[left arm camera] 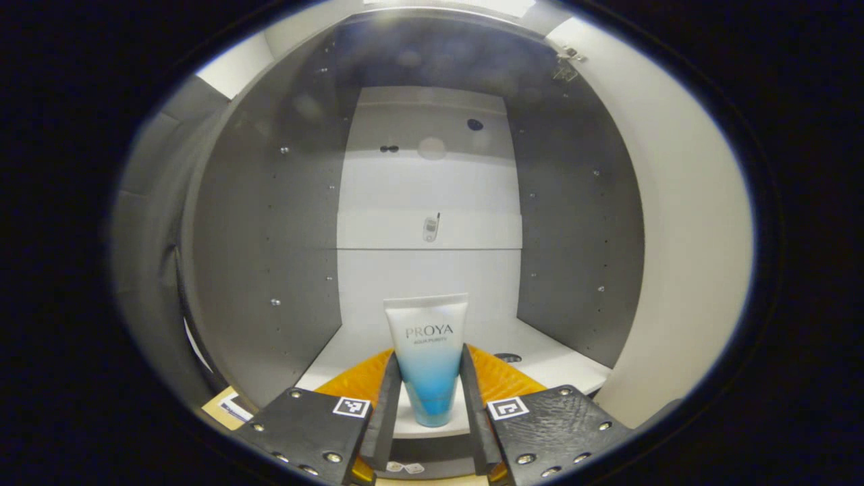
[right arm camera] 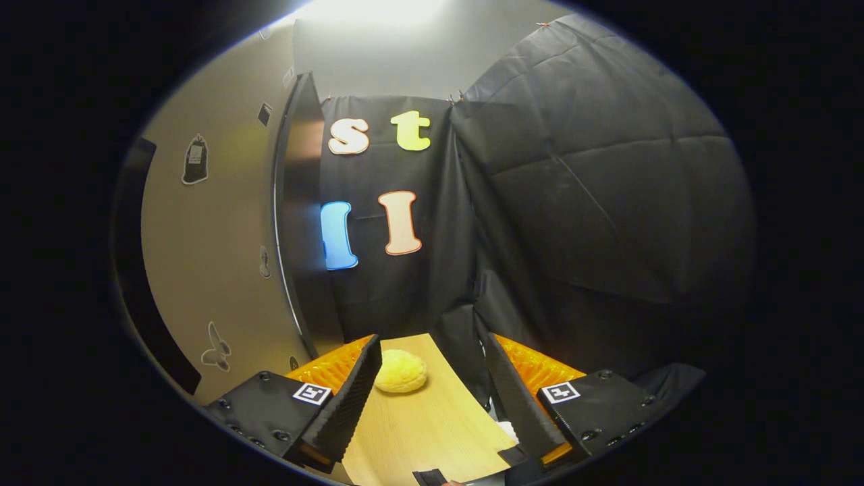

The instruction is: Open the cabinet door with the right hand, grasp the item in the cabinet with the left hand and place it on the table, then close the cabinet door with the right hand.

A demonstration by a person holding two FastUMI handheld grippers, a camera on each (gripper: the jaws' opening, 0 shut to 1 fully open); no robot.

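A white tube fading to blue (left arm camera: 429, 351) stands upright, cap down, on the white floor of the open cabinet (left arm camera: 540, 351). My left gripper (left arm camera: 432, 359) is inside the cabinet mouth, and both its fingers press on the tube's sides at mid height. The tube's cap still rests on the cabinet floor. The cabinet door (left arm camera: 682, 236) stands swung open at the right, its hinge (left arm camera: 565, 67) up top. In the right gripper view the door's dark edge (right arm camera: 297, 202) runs just left of my right gripper (right arm camera: 432, 344), which is open and holds nothing.
Grey side walls (left arm camera: 270, 236) and a white back panel (left arm camera: 429, 196) bound the cabinet. A yellow rounded object (right arm camera: 400, 371) lies on the wooden table (right arm camera: 432, 425) ahead of the right gripper. Black cloth walls (right arm camera: 594, 202) close the booth.
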